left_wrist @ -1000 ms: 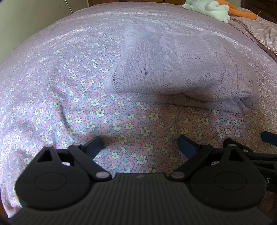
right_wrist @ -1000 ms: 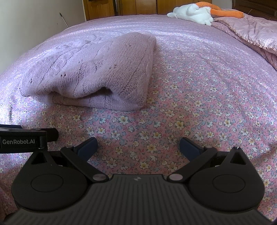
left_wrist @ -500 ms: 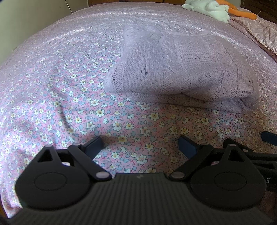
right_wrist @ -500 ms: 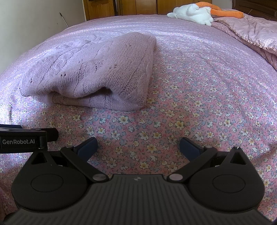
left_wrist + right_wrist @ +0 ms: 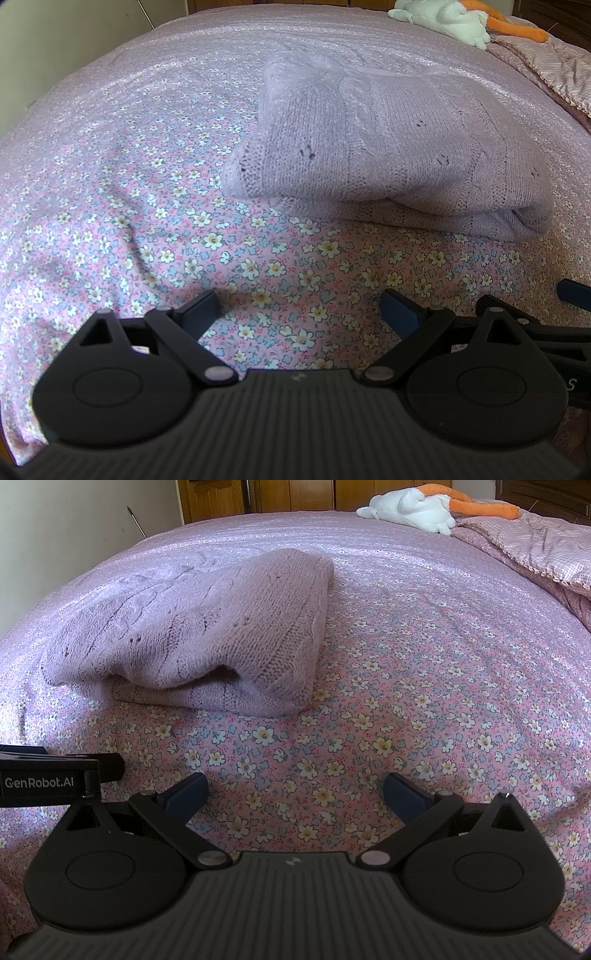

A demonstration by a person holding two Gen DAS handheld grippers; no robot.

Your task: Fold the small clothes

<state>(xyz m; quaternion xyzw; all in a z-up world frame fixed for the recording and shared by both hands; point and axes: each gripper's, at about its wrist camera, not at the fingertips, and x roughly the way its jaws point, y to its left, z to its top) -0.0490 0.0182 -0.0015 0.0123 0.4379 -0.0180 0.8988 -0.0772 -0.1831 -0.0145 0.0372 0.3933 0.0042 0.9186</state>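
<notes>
Item: knitted sweater (image 5: 388, 147), lilac, cable-and-eyelet pattern, lying folded into a thick pad of several layers on the floral bedspread (image 5: 147, 221).

Handling (judged): soft, limp and light; loose knit likely to stretch and sag when lifted; not slippery, not fragile, though the eyelet holes could snag a fingertip. Best taken at a doubled edge or corner, pinching all layers together. The near-right corner, where the layers gape, offers the easiest bite; the rounded fold line gives little to grip.

Appearance: top layer smooth, near edge showing stacked ribbed hems; the pad looks close to finished, slightly uneven at the open corner.

Position: in the left wrist view it sits at 1 o'clock from the left gripper (image 5: 299, 310), well apart; in the right wrist view the sweater (image 5: 207, 627) lies at 11 o'clock from the right gripper (image 5: 295, 790), also apart.

Grippers: both spread wide, holding nothing, hovering low over bare bedspread side by side.

Also present: white plush toy (image 5: 410, 506) with orange parts at the far end of the bed, 1 o'clock; checked quilt (image 5: 546, 546) at 2 o'clock.
</notes>
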